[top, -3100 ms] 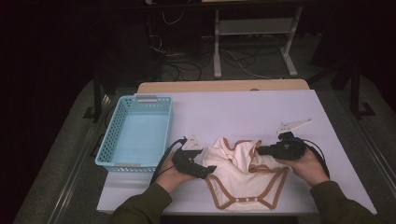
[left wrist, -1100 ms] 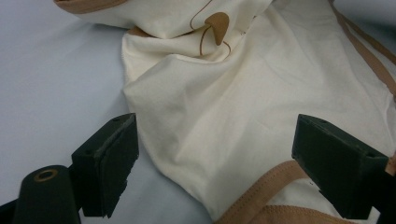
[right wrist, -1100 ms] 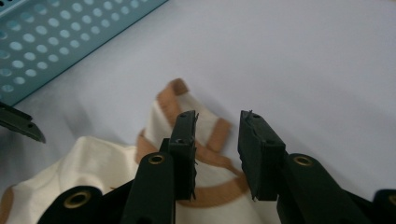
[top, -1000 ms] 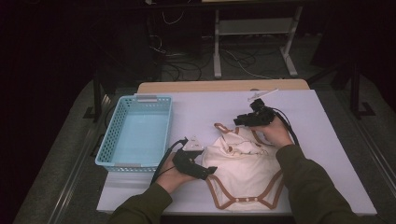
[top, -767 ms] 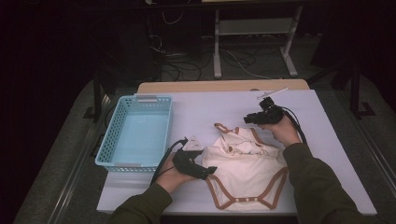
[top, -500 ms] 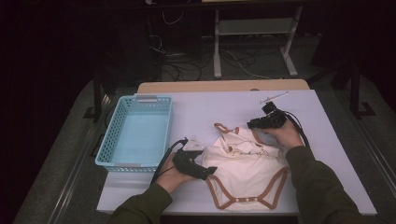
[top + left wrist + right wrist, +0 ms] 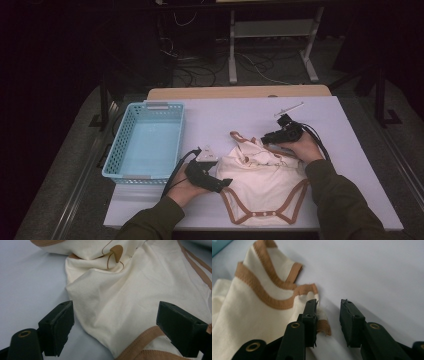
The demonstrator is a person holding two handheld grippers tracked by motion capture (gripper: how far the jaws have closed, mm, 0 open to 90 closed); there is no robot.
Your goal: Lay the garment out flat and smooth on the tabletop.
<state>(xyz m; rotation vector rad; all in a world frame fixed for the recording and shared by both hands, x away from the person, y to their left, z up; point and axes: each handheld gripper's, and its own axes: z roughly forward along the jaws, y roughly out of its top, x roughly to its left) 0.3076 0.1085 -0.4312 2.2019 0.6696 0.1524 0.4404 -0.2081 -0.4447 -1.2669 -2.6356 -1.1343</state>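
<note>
Item: cream baby bodysuit [image 7: 265, 186] with brown binding, lying flat by the table's [image 7: 225, 117] near edge, right of middle, snap end nearest the person and neck end pointing toward the far edge. Left gripper [image 7: 223, 184], near edge, rested low on the cloth's left side with its jaws spread wide, fabric lying slack between them and neither pad pressing (seemingly parked there to steady the garment). Right gripper [image 7: 328, 315], farther in at the bodysuit's upper right corner, had its jaws parted a little; one pad touched the brown-bound shoulder flap [image 7: 322, 326], the other stood clear over bare table, so nothing was pinched yet, and it appeared placed to take that flap for folding. Open room: a bare strip to the right edge and a broad clear band toward the far edge. Blue basket [image 7: 146, 142], empty, at the left edge, well apart from the cloth.
</note>
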